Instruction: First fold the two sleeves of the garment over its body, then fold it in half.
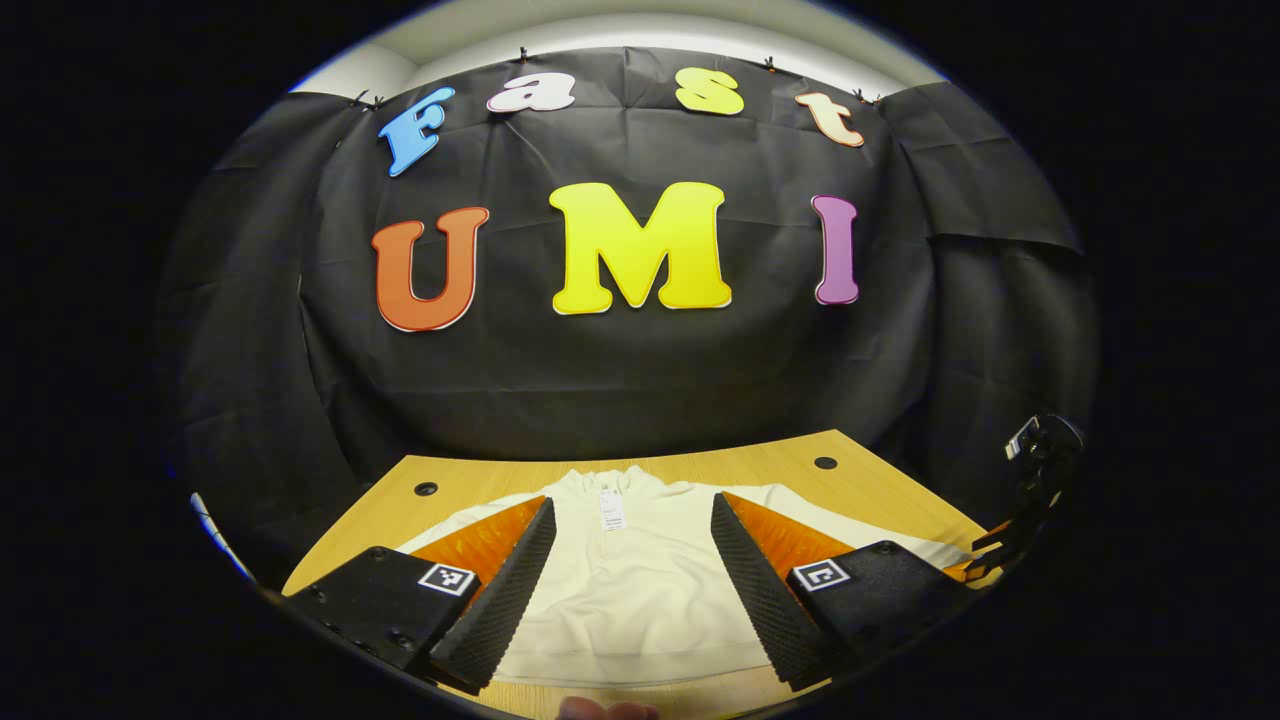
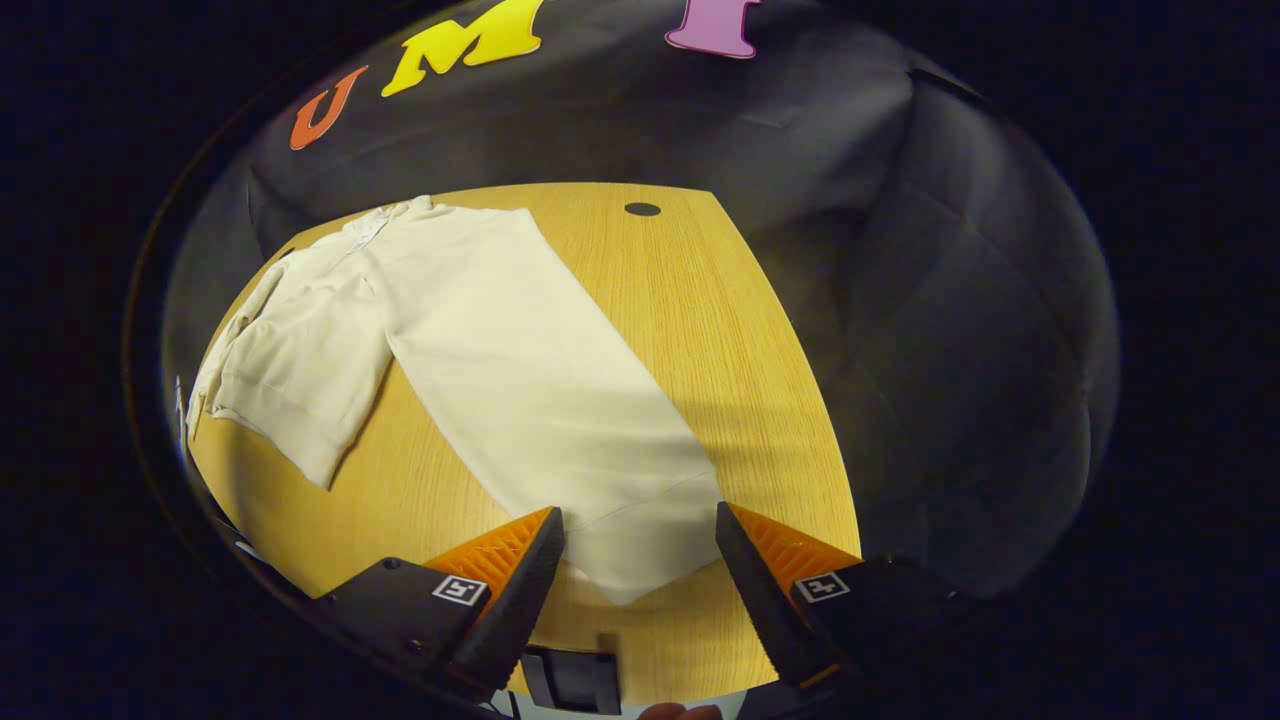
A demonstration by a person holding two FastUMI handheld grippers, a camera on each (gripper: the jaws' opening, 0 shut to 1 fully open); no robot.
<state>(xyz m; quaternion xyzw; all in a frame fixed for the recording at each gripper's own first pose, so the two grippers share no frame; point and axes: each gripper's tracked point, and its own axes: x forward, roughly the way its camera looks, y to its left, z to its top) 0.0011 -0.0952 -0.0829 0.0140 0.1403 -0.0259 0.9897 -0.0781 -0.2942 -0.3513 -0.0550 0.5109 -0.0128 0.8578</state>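
My left tool (image 1: 632,525) is spread wide with nothing between its fingers, held above the near edge of the pale wooden surface (image 1: 760,465) and looking straight down the length of the cream long-sleeved cloth garment (image 1: 630,590). The garment lies flat with its collar at the far end, a small white tag (image 1: 611,508) just below the collar, and its hem towards me. In the left gripper view my other tool shows at the far right edge, off the surface's corner.

My right tool (image 2: 640,530) is also wide open and grips nothing. Its fingers hover on either side of the cuff end of one sleeve (image 2: 540,400), which stretches out diagonally across the wooden surface (image 2: 700,330) from the shoulder towards me. I cannot tell whether the fingers touch the fabric. In the right gripper view the garment's body (image 2: 300,350) lies bunched to the left, near the surface's left edge. A dark round hole (image 2: 642,209) sits in the surface near its far edge.
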